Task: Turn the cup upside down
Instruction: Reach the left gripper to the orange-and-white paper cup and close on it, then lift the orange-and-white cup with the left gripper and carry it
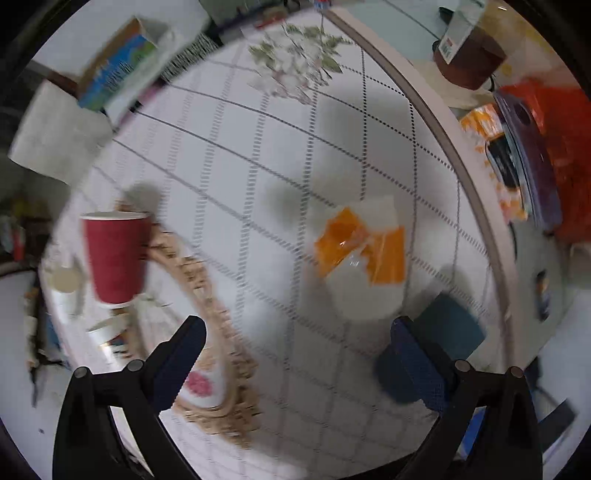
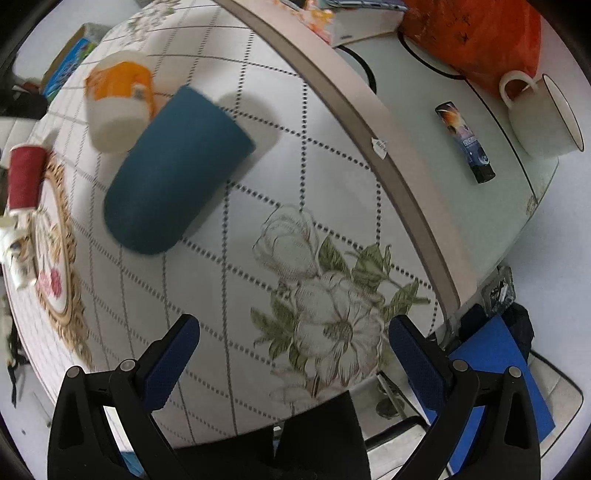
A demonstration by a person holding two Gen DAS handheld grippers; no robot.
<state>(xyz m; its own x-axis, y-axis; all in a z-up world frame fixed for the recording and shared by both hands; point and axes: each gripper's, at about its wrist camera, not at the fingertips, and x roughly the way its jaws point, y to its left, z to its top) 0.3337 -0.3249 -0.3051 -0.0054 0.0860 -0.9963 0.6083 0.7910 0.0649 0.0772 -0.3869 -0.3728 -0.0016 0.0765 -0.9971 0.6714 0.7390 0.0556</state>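
Note:
A teal blue cup [image 2: 173, 173] stands on the white checked tablecloth with its closed rounded end toward my camera; in the left wrist view it [image 1: 439, 339] is partly hidden behind my right finger. An orange-and-white cup [image 1: 364, 262] stands beside it, also in the right wrist view [image 2: 118, 99]. A red paper cup [image 1: 114, 254] stands at the left by a woven mat. My left gripper [image 1: 297, 343] is open and empty above the cloth. My right gripper [image 2: 293, 343] is open and empty over the flower print, apart from the teal cup.
A woven mat with a plate [image 2: 55, 258] lies at the left. A tissue box [image 1: 118, 66] and paper roll [image 1: 55, 136] stand at the far side. Beyond the table edge [image 2: 373, 122] are a white mug [image 2: 543, 118], a dark tube [image 2: 465, 142] and a red bag [image 2: 476, 33].

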